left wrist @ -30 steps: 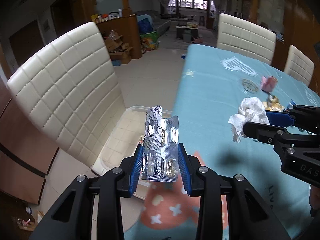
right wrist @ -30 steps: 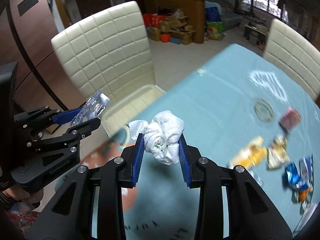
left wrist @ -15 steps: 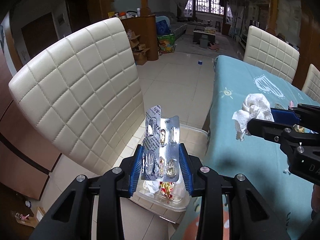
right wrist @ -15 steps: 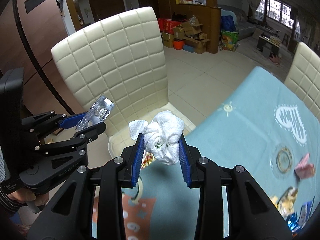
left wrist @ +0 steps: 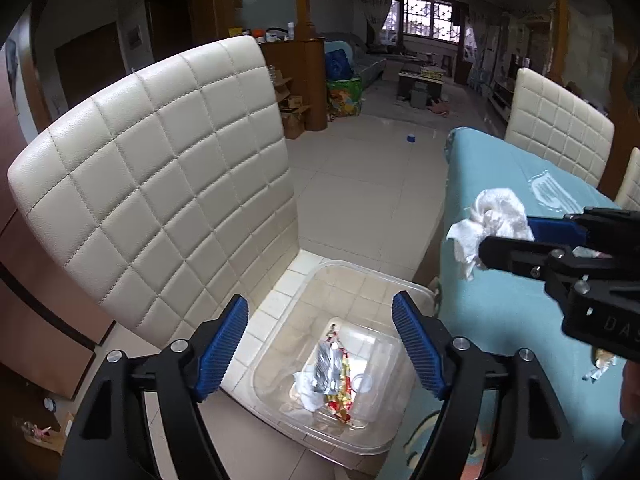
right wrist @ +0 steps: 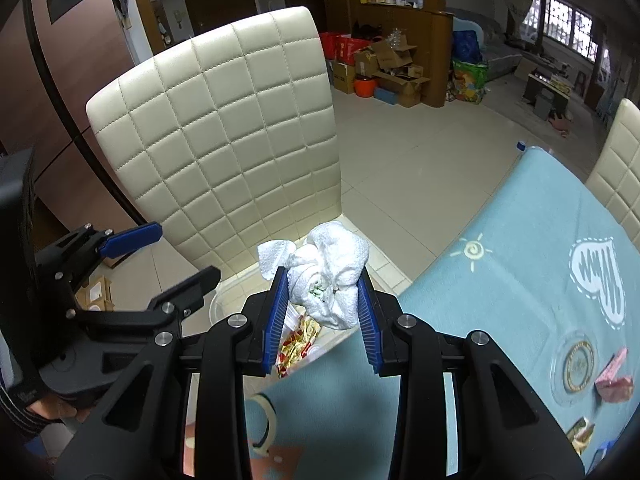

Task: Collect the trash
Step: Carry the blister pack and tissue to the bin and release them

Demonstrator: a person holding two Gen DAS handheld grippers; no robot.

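My left gripper (left wrist: pixel 320 344) is open and empty above a clear plastic bin (left wrist: pixel 416 292) that stands on the seat of a cream chair. A silver pill blister pack (left wrist: pixel 326 368) lies in the bin on a white tissue and coloured wrappers. My right gripper (right wrist: pixel 323 312) is shut on a crumpled white tissue (right wrist: pixel 328 272), held over the table's edge beside the bin. The tissue also shows in the left wrist view (left wrist: pixel 494 216). In the right wrist view the left gripper (right wrist: pixel 160 256) shows open at the left.
The cream quilted chair (left wrist: pixel 160 184) has its back left of the bin. The table with a light blue cloth (right wrist: pixel 520 280) carries a glass coaster (right wrist: pixel 576 364) and a pink wrapper (right wrist: pixel 614 378). Two more cream chairs (left wrist: pixel 556 128) stand at the far side.
My left gripper has opened and the blister pack has dropped into the bin. Both grippers have moved left, from over the table towards the chair. The right one still holds the tissue.
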